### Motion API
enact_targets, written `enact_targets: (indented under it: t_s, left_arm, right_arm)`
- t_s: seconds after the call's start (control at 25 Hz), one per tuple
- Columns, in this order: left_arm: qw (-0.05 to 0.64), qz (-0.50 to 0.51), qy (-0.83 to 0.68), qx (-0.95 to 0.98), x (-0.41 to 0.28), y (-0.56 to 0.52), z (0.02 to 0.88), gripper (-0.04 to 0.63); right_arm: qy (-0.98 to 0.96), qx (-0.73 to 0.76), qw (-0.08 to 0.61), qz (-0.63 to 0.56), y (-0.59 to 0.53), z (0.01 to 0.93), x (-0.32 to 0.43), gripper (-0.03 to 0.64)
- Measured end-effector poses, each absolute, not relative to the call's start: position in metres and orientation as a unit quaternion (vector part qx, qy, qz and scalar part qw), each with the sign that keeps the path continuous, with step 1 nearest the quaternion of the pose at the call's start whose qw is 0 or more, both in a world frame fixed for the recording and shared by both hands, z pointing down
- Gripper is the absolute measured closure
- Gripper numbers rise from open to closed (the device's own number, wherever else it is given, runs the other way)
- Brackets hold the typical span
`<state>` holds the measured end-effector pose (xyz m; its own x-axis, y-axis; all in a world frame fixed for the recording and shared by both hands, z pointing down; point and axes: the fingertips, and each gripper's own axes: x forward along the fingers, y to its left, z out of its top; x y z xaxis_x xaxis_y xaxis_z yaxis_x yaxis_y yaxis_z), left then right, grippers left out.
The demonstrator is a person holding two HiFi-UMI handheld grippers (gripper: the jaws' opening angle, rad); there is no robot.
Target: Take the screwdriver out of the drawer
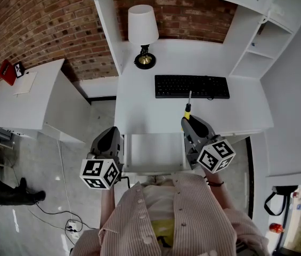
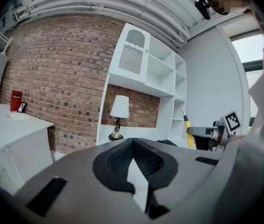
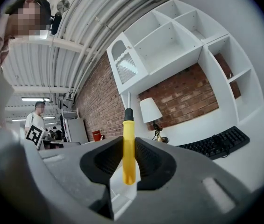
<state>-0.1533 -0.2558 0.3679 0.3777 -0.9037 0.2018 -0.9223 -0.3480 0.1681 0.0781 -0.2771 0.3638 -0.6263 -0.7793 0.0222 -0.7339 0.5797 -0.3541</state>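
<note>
My right gripper (image 1: 187,121) is shut on a screwdriver (image 1: 187,109) with a yellow handle, black collar and thin metal shaft. It holds the tool above the white desk (image 1: 150,116), just past the drawer's right corner. In the right gripper view the screwdriver (image 3: 128,153) stands upright between the black pads (image 3: 101,162) of the right gripper (image 3: 128,146). The white drawer (image 1: 151,152) is pulled open between my two grippers, and I see nothing in it. My left gripper (image 1: 113,131) hovers at the drawer's left side. In the left gripper view the left gripper (image 2: 132,146) has its tips together and holds nothing, and the screwdriver (image 2: 187,130) shows at the right.
A black keyboard (image 1: 192,86) lies on the desk behind the screwdriver, and a white lamp (image 1: 143,33) stands at the back. Open shelves (image 1: 262,47) rise on the right. A lower white side table (image 1: 27,103) with a red item (image 1: 6,71) stands left. Cables run over the floor (image 1: 71,225).
</note>
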Motion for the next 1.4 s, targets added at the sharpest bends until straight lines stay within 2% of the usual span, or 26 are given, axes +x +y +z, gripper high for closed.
enact_targets:
  t_s: [0.36, 1.4]
  left_arm:
    - [0.106, 0.030, -0.562, 0.820, -0.153, -0.259, 0.352, 0.595]
    - [0.114, 0.042, -0.566, 0.815, -0.149, -0.269, 0.361, 0.595]
  right_arm:
    - [0.885, -0.434, 0.075, -0.154, -0.280, 0.353, 0.086, 0.535]
    - [0.884, -0.445, 0.038, -0.133, -0.287, 0.367, 0.092, 0.535]
